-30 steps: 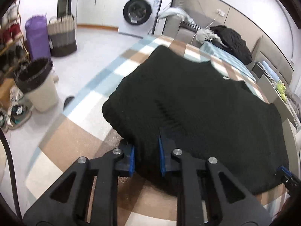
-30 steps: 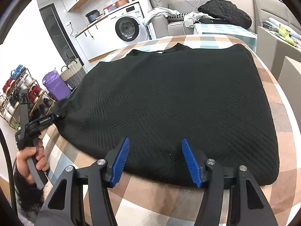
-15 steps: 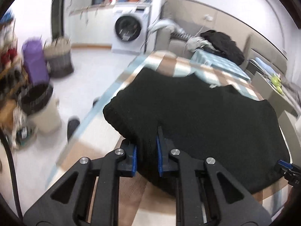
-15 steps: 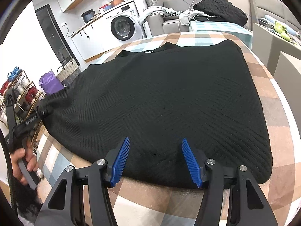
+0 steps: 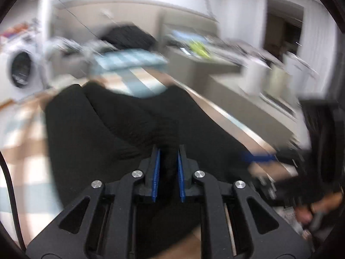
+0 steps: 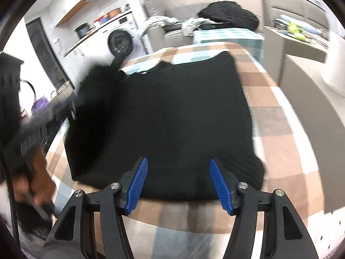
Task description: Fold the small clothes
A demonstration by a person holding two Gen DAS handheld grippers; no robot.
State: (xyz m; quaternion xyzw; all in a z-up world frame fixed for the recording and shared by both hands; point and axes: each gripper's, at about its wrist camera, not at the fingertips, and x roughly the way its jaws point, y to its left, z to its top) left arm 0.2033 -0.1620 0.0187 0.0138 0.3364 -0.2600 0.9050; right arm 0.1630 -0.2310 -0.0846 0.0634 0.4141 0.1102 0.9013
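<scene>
A black knit sweater (image 6: 183, 118) lies spread on the checked table (image 6: 271, 99). My left gripper (image 5: 168, 149) is shut on a bunched fold of the sweater (image 5: 107, 129) and holds that side raised above the rest of the garment. In the right wrist view the left gripper (image 6: 71, 103) shows as a blur at the sweater's left side, with a hand (image 6: 36, 183) on its handle. My right gripper (image 6: 178, 159) stands open just above the sweater's near hem, with nothing pinched between its blue pads (image 6: 138, 183). Its blurred blue tip (image 5: 258, 157) appears at the right in the left wrist view.
A washing machine (image 6: 120, 43) stands beyond the table's far left corner. A dark pile of clothes (image 6: 228, 15) lies on the sofa behind. A grey cabinet (image 6: 306, 75) runs along the table's right side, and a woven basket (image 6: 64, 88) sits on the floor at left.
The left gripper has lifted the sweater's left edge and swung it up and across toward the right, its view turning away from the floor. The right gripper has shifted slightly and stays open.
</scene>
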